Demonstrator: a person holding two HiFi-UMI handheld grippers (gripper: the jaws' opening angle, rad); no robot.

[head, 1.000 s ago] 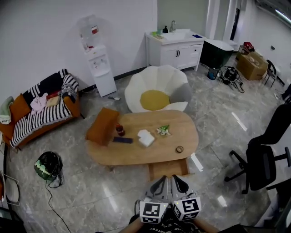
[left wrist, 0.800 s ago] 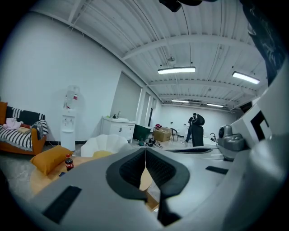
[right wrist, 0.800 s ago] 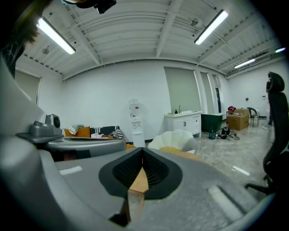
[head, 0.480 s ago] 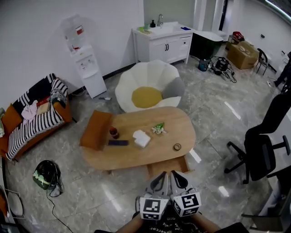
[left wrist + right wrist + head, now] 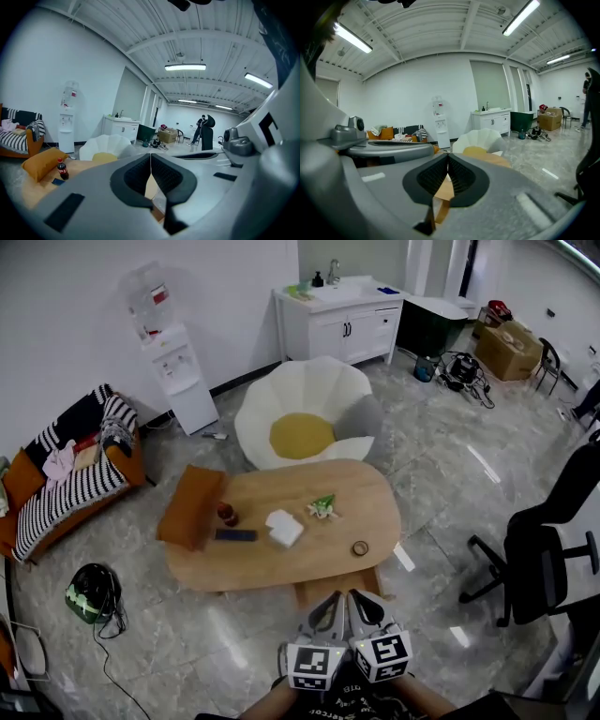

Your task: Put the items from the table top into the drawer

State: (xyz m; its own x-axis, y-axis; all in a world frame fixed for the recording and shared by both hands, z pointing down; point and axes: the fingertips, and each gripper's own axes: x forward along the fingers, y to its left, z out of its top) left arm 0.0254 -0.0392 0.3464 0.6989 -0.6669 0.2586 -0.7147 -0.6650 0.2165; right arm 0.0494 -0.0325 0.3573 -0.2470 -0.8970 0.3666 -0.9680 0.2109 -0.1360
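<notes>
Wooden oval table (image 5: 319, 554) bearing white packet (image 5: 284, 527): well ahead of jaws | left gripper (image 5: 150, 155): pressed together, empty | right gripper (image 5: 448, 155): likewise

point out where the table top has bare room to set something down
Bare wood: the near strip of the table between the dark flat item and the tape ring; the far edge behind the white pack; the right end past the green sprig. Crowded: the left end, with the orange cushion and cola bottle.
</notes>
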